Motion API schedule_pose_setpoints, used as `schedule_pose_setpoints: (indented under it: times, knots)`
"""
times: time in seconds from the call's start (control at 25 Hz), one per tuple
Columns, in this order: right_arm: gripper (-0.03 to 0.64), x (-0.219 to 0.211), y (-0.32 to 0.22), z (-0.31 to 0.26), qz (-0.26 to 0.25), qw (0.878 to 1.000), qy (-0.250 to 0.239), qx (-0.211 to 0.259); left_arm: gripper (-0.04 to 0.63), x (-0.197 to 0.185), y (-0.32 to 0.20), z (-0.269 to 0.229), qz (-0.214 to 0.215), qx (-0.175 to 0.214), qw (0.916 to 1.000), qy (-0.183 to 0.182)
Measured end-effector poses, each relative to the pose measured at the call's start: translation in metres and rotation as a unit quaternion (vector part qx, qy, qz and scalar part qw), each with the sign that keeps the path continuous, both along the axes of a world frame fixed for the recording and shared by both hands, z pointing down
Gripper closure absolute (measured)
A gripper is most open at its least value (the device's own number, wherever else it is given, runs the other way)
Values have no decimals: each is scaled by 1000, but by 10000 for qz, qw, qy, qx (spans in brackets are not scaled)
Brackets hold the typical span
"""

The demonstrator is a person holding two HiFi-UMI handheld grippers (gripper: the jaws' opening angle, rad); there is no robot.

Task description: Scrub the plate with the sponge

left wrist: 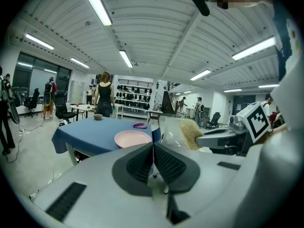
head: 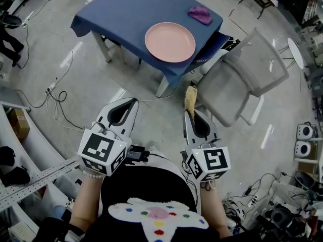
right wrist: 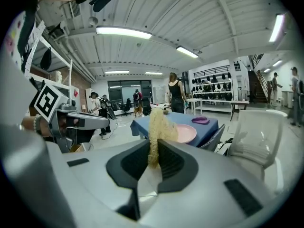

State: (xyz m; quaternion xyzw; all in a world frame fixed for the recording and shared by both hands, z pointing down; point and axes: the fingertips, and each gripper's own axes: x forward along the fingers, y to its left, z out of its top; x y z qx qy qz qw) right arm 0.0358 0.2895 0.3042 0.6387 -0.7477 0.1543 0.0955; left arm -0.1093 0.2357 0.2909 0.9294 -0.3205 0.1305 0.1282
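The right gripper (head: 189, 116) is clamping the sponge (head: 190, 99). The left gripper (head: 132, 103) is holding its jaws closed, empty. The plate (head: 170, 42) is lying near the table's (head: 121, 19) nearest corner.

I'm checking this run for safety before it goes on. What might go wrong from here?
1. The round pink plate sits loose near a corner of the blue-clothed table. The left gripper is shut, empty and far off, so scrubbing may push the plate off.
2. The right gripper pinches only the lower end of the tan fibrous sponge, which may bend or slip out.
3. Black cables on the floor could trip the person.
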Motion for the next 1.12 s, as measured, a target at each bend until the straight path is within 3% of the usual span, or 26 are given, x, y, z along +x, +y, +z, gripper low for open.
schedule_pose_setpoints:
  times: [0.08,0.2,1.12]
  knots:
    - [575,1,1,1,-5,10000,-6,8,576,4,2,1,30,21,10000,-24]
    - [575,4,2,1,-15,10000,-30,27,481,11,5,0,100,34,9999,2]
    - [575,52,22,11,-78,9999,-46,58,495,33,13,-5,-416,242,9988,112]
